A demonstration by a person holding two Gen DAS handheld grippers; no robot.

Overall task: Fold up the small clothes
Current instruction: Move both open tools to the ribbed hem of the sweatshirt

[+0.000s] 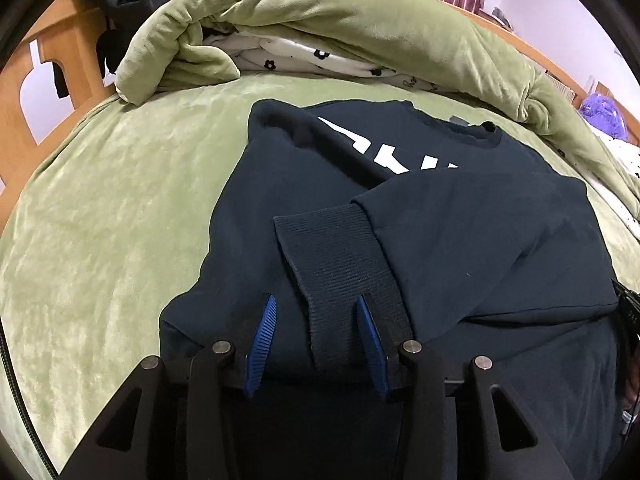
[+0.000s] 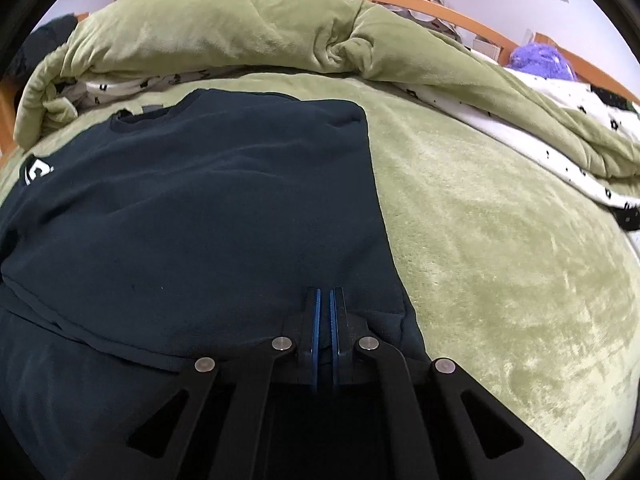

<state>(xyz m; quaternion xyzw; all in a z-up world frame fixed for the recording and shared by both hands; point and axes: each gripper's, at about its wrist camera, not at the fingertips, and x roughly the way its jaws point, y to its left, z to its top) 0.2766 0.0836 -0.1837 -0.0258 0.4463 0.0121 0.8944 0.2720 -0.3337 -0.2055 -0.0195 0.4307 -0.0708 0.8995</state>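
Observation:
A dark navy sweatshirt (image 1: 480, 240) with white lettering lies flat on the green bed cover (image 1: 100, 200), both sleeves folded across its front. My left gripper (image 1: 316, 304) is open just above the shirt, its blue pads (image 1: 266, 328) either side of a ribbed cuff (image 1: 344, 264). In the right wrist view the sweatshirt (image 2: 200, 200) fills the left half. My right gripper (image 2: 325, 296) is shut over the shirt's lower right edge; the pads show a thin gap and I cannot see cloth between them.
A rolled green quilt with white flowered lining (image 1: 320, 20) lies across the far side of the bed, also in the right wrist view (image 2: 240, 32). A wooden bed frame (image 1: 40, 80) with black clothing hung on it stands at the left. A purple plush (image 2: 540, 60) lies far right.

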